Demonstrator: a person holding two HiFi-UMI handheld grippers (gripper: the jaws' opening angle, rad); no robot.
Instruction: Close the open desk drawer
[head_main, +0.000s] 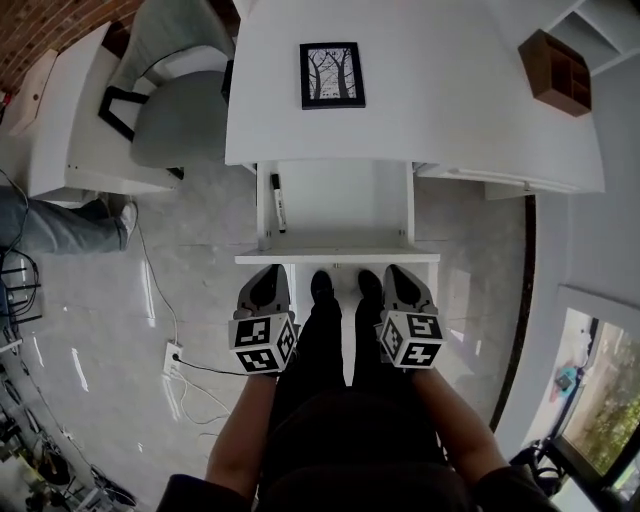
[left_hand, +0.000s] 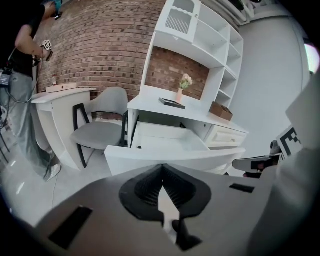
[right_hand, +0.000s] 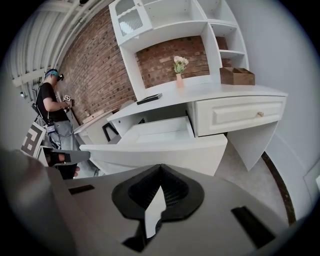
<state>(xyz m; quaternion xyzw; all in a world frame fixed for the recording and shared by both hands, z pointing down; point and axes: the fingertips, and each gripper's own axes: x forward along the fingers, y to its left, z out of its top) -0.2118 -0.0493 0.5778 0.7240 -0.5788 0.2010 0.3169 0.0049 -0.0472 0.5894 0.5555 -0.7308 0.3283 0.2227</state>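
Beneath the tabletop's (head_main: 430, 90) front edge, the drawer (head_main: 340, 215) stands open, with the left gripper (head_main: 268, 276) and right gripper (head_main: 403, 274) both pressed together, perhaps touching its front.

Person (head_main: 60, 222): cut off by the head view's left edge; only legs and a shoe show.
Dark stick (head_main: 278, 203) in drawer (head_main: 337, 258): too small to tell pen from marker.
Wooden box (head_main: 555, 70): compartments too dark to read.
Window (head_main: 600, 400): cut off at the corner, outside blurred.
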